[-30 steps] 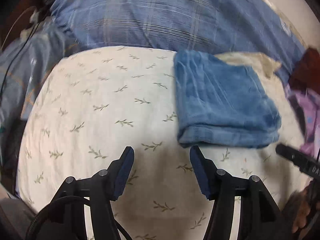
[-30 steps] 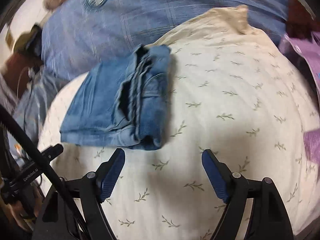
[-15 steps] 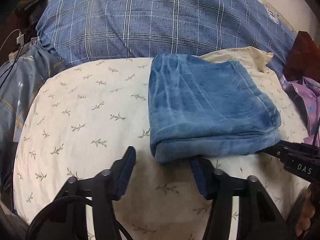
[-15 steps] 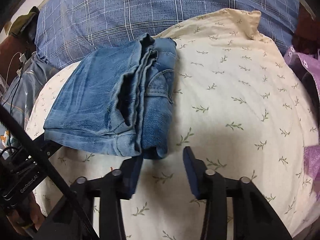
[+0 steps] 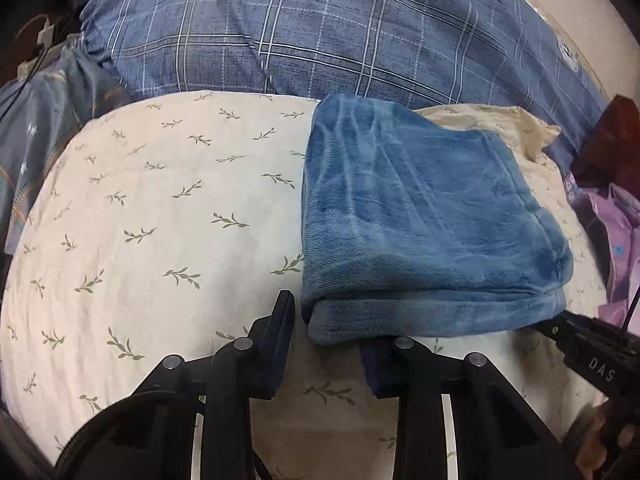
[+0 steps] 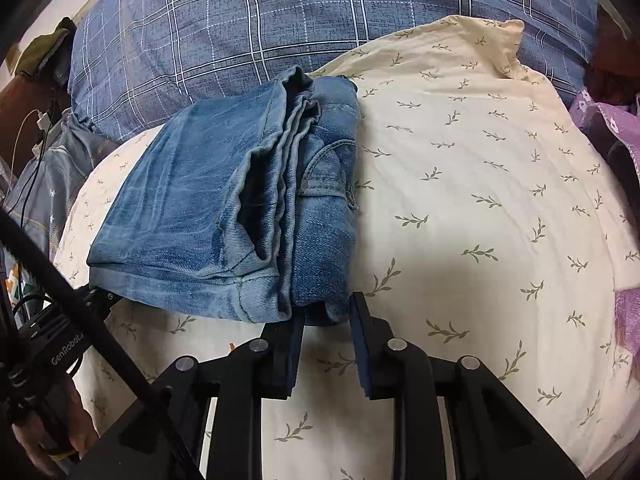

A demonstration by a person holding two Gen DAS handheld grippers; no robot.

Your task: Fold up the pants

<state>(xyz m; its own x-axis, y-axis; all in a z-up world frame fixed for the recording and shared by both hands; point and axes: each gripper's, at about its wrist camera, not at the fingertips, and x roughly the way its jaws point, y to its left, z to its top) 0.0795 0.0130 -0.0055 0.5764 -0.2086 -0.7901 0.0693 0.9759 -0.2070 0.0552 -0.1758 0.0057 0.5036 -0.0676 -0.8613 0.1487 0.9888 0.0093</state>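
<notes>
At the bottom centre of its view, the left gripper (image 5: 326, 330) has its fingers (image 5: 280, 336) spread around the near left corner of the folded jeans (image 5: 420, 224), one finger tucked beneath the hem. The right gripper (image 6: 326, 324) at lower centre likewise holds its fingers (image 6: 362, 340) apart, straddling the near right corner of the jeans (image 6: 224, 208). The jeans lie folded on a cream leaf-print pillow (image 6: 480, 200), with a blue plaid blanket (image 5: 320, 32) across the top.

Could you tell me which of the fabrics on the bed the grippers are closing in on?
The folded blue jeans on the leaf-print cream pillow; the plaid blue bedding and purple cloth lie farther off.
</notes>
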